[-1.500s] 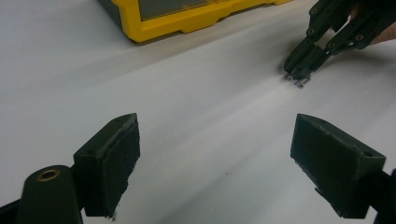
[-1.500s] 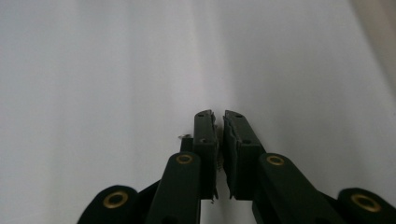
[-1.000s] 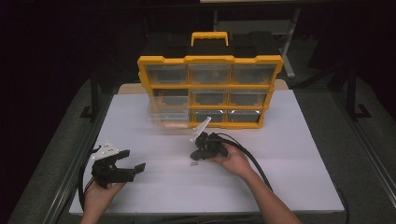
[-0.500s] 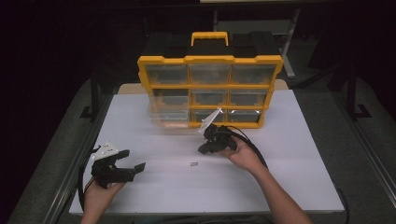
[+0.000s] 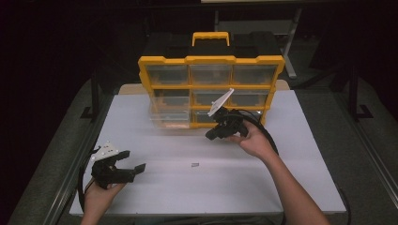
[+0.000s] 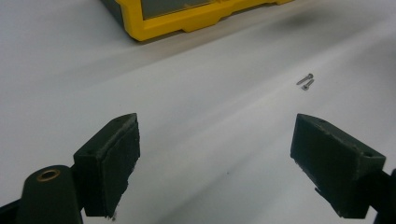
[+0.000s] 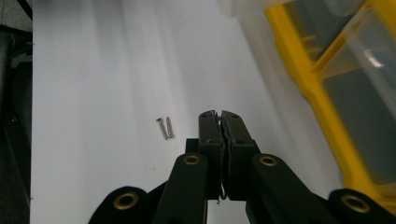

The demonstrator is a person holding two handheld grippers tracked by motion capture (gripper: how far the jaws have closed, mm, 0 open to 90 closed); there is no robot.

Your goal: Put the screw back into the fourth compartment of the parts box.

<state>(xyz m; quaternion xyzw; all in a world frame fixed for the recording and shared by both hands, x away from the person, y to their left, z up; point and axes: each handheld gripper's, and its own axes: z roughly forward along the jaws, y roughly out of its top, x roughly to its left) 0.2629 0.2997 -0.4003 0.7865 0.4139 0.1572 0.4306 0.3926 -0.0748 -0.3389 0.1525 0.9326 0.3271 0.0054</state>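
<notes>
The counter (image 5: 291,178) is a smooth, matt white sheet with a soft sheen. On it lie two small screws (image 6: 305,82) of bright, shiny metal. The organizer (image 5: 210,60) is glossy yellow plastic with clear, slightly cloudy plastic drawers (image 7: 369,56). The fingers (image 6: 112,158) are matt black plastic with finely rough pads, pinned by brass-coloured metal rivets (image 7: 192,160).

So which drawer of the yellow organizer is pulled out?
The bottom-left drawer of the organizer: in the high view its clear front juts past the yellow frame, while the other drawers sit flush.
</notes>
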